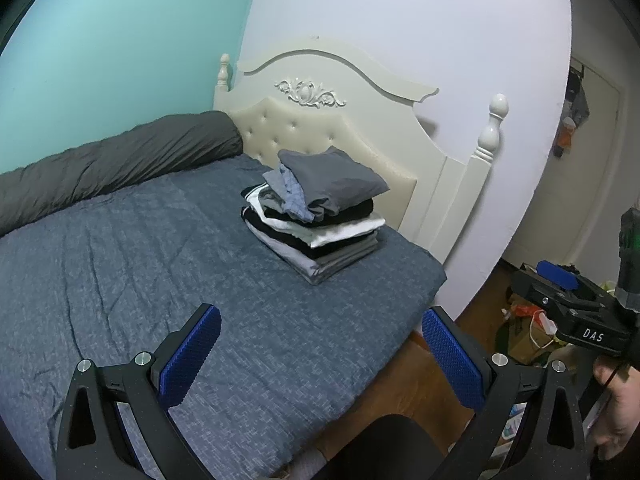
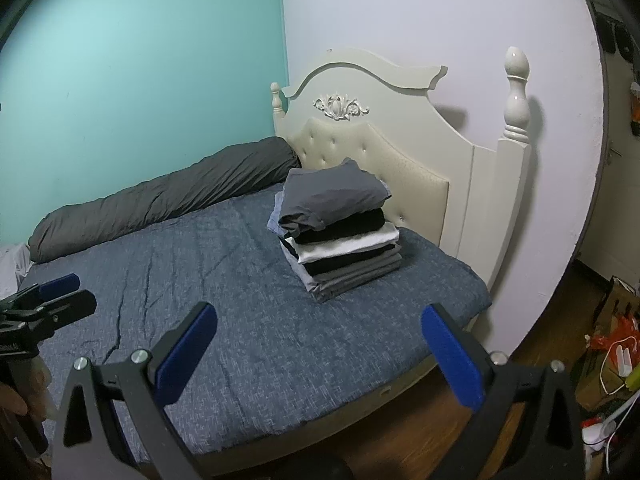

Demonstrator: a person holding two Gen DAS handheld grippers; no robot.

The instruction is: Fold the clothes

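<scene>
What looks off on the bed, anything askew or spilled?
Mostly tidy. The stack of folded clothes sits near the headboard, but a light blue checked garment under the top grey piece bulges out crumpled on the stack's left side, not squared with the rest. Both grippers are open and empty.

The blue quilt [image 1: 160, 264] lies bare from 9 o'clock through the centre, giving wide free room ahead of the left gripper [image 1: 320, 356], whose blue pads stand well apart over it. At 1 o'clock the stack of folded clothes [image 1: 316, 212] sits just beside the cream headboard [image 1: 360, 120], which walls off that end. A grey rolled duvet [image 1: 112, 164] blocks the 10 o'clock edge against the teal wall. At 3 o'clock floor clutter [image 2: 612, 344] crowds the bedside.
</scene>
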